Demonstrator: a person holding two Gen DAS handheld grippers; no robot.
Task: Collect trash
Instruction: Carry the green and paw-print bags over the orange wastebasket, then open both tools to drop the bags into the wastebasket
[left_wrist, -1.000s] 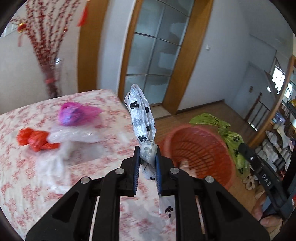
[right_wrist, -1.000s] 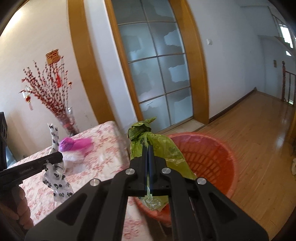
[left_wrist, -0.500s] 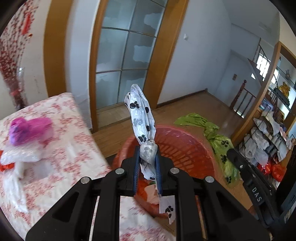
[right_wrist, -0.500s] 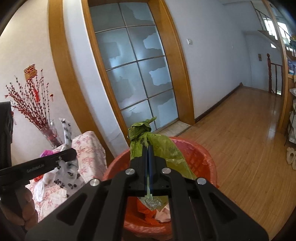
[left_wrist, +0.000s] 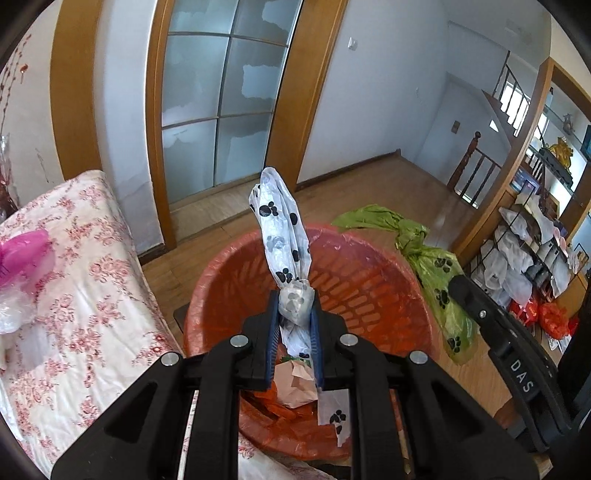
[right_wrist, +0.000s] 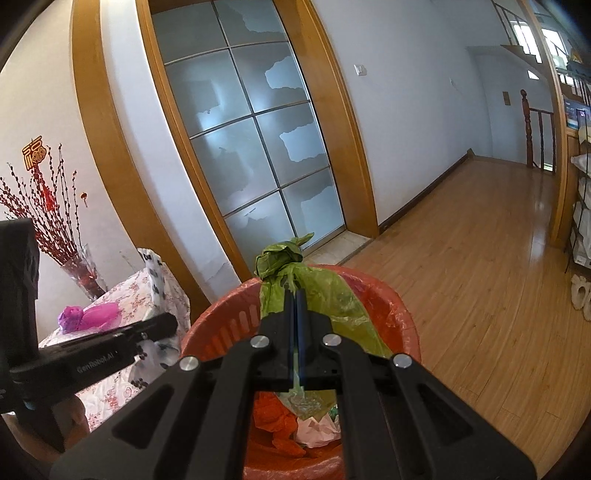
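Observation:
My left gripper (left_wrist: 294, 314) is shut on a white plastic bag with black paw prints (left_wrist: 282, 236) and holds it above the red trash basket (left_wrist: 373, 269). My right gripper (right_wrist: 295, 299) is shut on a green plastic bag (right_wrist: 321, 295), also above the basket (right_wrist: 402, 328). The green bag (left_wrist: 432, 266) shows at the basket's right rim in the left wrist view. Crumpled paper and orange scraps lie inside the basket. The white bag (right_wrist: 157, 273) and the left gripper's body show at the left in the right wrist view.
A table with a floral cloth (left_wrist: 92, 295) stands left of the basket, with a pink bag (left_wrist: 22, 251) and clear plastic on it. A vase of red branches (right_wrist: 79, 273) stands at the table's back. A glass door, wood floor and a cluttered shelf (left_wrist: 535, 243) surround.
Both grippers have swung right from over the table to above the red basket, each still holding its bag. The basket's inside has come into view.

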